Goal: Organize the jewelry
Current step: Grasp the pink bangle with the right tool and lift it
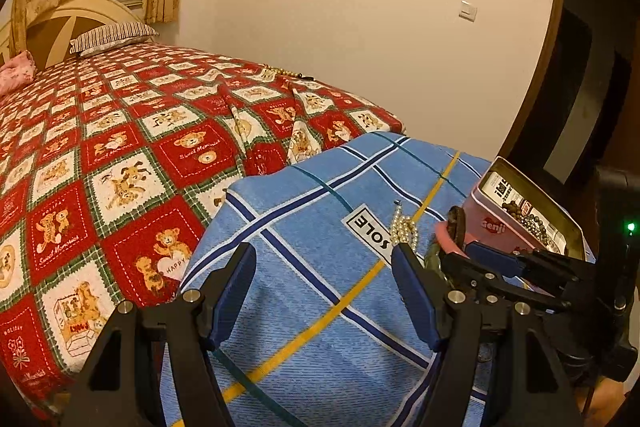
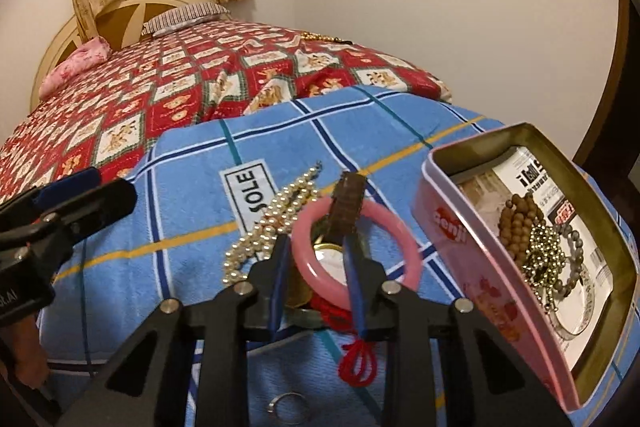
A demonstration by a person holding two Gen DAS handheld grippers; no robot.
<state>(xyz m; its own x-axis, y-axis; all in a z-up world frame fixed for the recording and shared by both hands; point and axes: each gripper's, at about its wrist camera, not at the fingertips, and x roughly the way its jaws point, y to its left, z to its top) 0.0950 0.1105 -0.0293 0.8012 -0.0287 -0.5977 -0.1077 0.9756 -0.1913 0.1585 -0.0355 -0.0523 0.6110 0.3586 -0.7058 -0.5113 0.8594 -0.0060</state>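
While the left gripper [image 1: 324,259] hovers over the blue plaid blanket [image 1: 320,307] w/ its jaws spread wide and nothing between them, the right gripper [image 2: 316,247] sits low over the jewelry pile, jaws narrowed around the near arc of the pink bangle [image 2: 384,223]. The blue pads look to flank the bangle's near edge and the watch face under it; can't tell for sure if they press on anything. A watch w/ brown strap [image 2: 348,203] lies through the bangle, its pale dial visible inside the ring. Just left of that, a pearl necklace [image 2: 272,219] lies bunched on the blanket, next to the "SOLE" label [image 2: 250,195]. A red cord [image 2: 358,363] trails out under the right gripper, and a small silver ring [image 2: 288,405] lies nearer the camera on the blanket. To the right, touching nothing in the pile, is the open pink tin [image 2: 452,235], holding wooden beads [image 2: 520,223], a gold-tone chain [image 2: 544,255] & a grey bead bracelet. Behind the blanket is the red teddy-bear quilt [image 1: 120,155], w/ another string of beads [image 1: 280,71] far off near its edge.
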